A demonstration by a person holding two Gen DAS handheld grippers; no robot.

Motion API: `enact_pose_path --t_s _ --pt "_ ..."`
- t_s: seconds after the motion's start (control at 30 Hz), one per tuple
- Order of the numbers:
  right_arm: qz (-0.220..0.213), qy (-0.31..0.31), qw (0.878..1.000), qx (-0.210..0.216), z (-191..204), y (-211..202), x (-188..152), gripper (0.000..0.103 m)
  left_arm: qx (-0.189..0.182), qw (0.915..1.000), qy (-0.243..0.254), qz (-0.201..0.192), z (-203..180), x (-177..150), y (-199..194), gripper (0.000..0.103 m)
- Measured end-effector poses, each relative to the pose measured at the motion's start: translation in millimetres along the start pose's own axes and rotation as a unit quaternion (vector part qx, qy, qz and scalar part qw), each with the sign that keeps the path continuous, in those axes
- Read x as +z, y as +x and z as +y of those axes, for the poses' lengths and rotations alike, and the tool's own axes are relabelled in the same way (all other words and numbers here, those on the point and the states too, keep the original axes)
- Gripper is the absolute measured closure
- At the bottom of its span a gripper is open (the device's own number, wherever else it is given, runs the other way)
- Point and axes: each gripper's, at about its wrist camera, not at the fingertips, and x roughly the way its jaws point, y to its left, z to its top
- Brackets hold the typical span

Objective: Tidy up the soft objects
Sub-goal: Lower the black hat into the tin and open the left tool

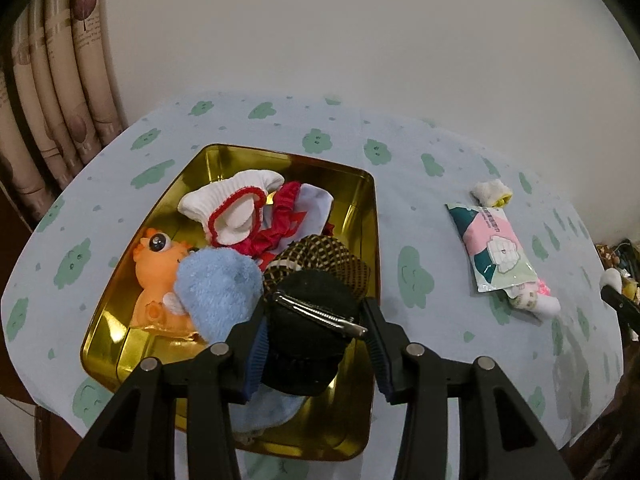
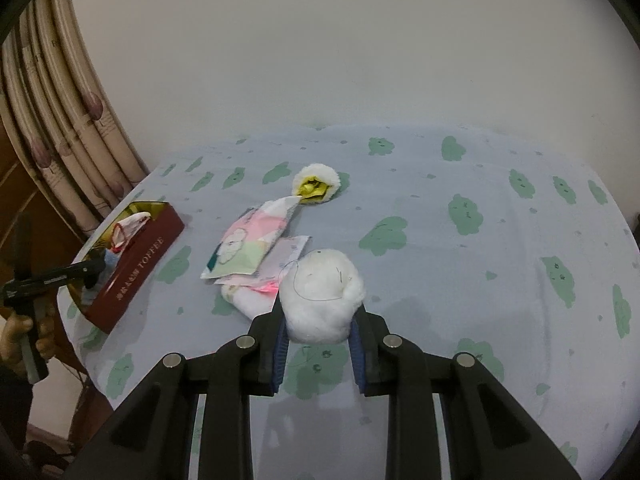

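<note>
My left gripper [image 1: 316, 344] is shut on a black fuzzy piece with a metal hair clip [image 1: 312, 320], held low over the gold tin [image 1: 280, 156]. Inside the tin lie a white sock with red trim [image 1: 232, 208], red cloth [image 1: 280, 220], an orange toy [image 1: 156, 264], a blue fluffy cloth [image 1: 220, 288] and a brown checked item [image 1: 324, 256]. My right gripper [image 2: 320, 340] is shut on a white fluffy ball [image 2: 320, 296], held above the tablecloth. The tin [image 2: 136, 264] shows its red side wall at the far left of the right wrist view.
A pastel tissue pack [image 2: 244, 248] lies mid-table on a white patterned sock [image 2: 248, 300]. Behind it sits a white fluffy piece with a yellow centre [image 2: 318, 188]. Curtains [image 2: 60, 140] hang at the left, a plain wall behind. A hand [image 2: 24, 332] holds the left gripper at the table's left edge.
</note>
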Motion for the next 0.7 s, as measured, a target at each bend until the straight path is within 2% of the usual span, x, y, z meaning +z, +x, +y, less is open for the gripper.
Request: enact_pose_path --t_s 0.43,0.53,0.7 --pt "-0.001 0.001 1.0 0.021 16 -5 0 0.079 0.018 0.9996 0.019 0.008 -2 5 14 0.055" --pt "0.002 0.0 1.0 0.023 17 -6 -1 0.079 0.027 0.9994 0.019 0.012 -2 6 17 0.053" --pt "0.004 0.002 1.0 0.025 18 -6 -2 0.079 0.054 0.9973 0.049 0.013 -11 4 19 0.05"
